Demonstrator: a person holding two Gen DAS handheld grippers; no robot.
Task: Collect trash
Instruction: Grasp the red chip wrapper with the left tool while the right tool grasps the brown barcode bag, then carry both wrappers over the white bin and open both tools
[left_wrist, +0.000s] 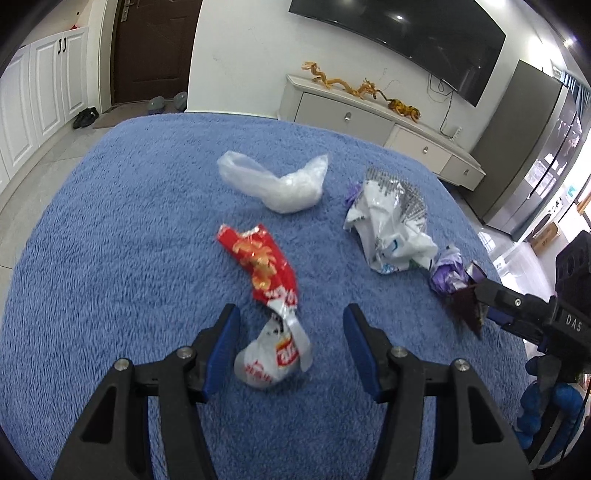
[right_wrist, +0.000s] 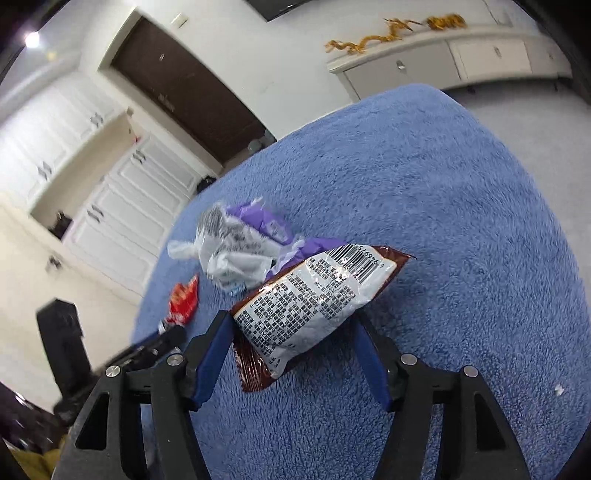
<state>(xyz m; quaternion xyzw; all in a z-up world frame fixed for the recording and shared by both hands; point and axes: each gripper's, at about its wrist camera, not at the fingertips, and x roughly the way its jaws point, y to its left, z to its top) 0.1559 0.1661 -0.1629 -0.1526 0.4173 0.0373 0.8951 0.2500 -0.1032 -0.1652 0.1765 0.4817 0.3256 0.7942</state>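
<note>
Blue-padded fingers of the left gripper (left_wrist: 291, 325) stand spread wide over a fuzzy blue blanket (left_wrist: 110, 229), straddling a crumpled red-and-white snack wrapper (left_wrist: 267, 291) without touching it. Off to the right, the right gripper (right_wrist: 295, 325) has its jaws parted around a brown-edged white snack bag (right_wrist: 314, 295) printed with a barcode (whether the pads actually press it cannot be told). Beyond lie a crushed purple wrapper (left_wrist: 448, 273), a crumpled white printed plastic bag (left_wrist: 391, 218) and, farthest, a clear plastic bag (left_wrist: 280, 184).
</note>
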